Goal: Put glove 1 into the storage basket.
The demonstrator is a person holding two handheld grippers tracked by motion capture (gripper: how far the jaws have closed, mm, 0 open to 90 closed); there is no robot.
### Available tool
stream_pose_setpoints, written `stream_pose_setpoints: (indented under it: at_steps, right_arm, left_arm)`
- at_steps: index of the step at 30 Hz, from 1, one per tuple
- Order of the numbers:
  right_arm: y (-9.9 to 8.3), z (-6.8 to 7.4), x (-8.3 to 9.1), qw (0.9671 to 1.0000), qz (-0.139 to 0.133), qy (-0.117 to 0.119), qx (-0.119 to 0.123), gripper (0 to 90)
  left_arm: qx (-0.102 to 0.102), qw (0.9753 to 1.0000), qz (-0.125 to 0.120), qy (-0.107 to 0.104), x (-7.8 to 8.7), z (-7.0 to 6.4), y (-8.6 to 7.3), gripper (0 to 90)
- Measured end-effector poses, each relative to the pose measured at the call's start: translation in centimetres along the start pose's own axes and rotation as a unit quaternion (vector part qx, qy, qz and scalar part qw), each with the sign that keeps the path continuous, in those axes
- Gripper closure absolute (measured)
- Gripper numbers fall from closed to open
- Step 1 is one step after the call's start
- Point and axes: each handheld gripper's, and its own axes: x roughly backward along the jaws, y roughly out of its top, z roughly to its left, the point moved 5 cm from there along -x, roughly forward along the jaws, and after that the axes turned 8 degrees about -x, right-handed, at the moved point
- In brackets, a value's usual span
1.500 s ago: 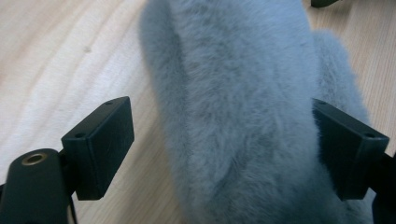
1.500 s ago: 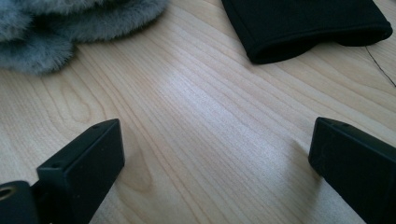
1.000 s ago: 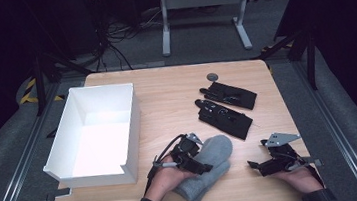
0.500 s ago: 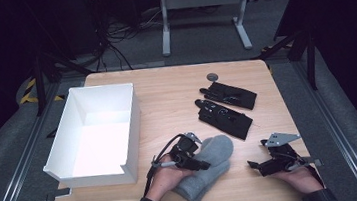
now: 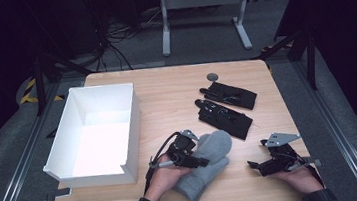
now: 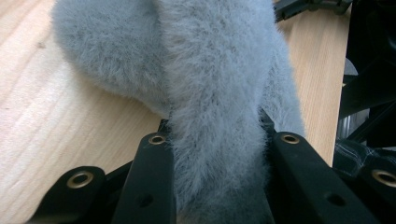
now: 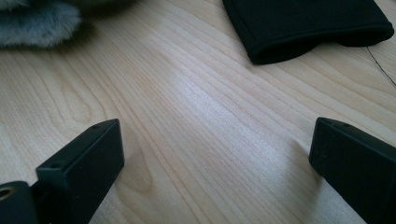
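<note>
A grey fuzzy mitten lies near the table's front edge. My left gripper is shut on it. In the left gripper view a thick fold of the mitten is pinched between the two black jaws of the left gripper. To the right, my right gripper rests low over the wood. Its jaws stand wide apart with only bare table between them, so the right gripper is open. The mitten's edge shows at the top left of the right gripper view.
A white open box stands at the table's left. Two black gloves lie right of centre, and one glove cuff lies just ahead of the right gripper. A small grey disc sits near the far edge.
</note>
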Motion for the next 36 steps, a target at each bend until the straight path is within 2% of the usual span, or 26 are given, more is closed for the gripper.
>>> stream_pose_setpoints:
  at_steps: [5,9,18,27,36]
  right_arm:
    - [0.0,0.0,0.0,1.0,0.0,0.0,0.0,3.4]
    - [0.0,0.0,0.0,1.0,0.0,0.0,0.0,3.4]
    - [0.0,0.0,0.0,1.0,0.001,0.0,0.001,3.1]
    - [0.0,0.0,0.0,1.0,0.001,0.0,0.001,3.1]
    - [0.0,0.0,-0.1,1.0,0.001,0.003,0.003,2.9]
  left_arm:
    - [-0.002,0.9999,-0.01,0.001,0.7,0.1,0.2,71.9]
    - [-0.004,0.9997,-0.022,0.013,1.5,0.2,0.6,71.7]
    - [0.004,0.9985,-0.045,0.032,3.2,0.6,1.1,71.6]
    - [-0.003,0.9969,-0.055,0.057,5.3,0.8,2.3,71.3]
    - [0.002,0.995,-0.065,0.075,7.4,0.8,3.1,71.3]
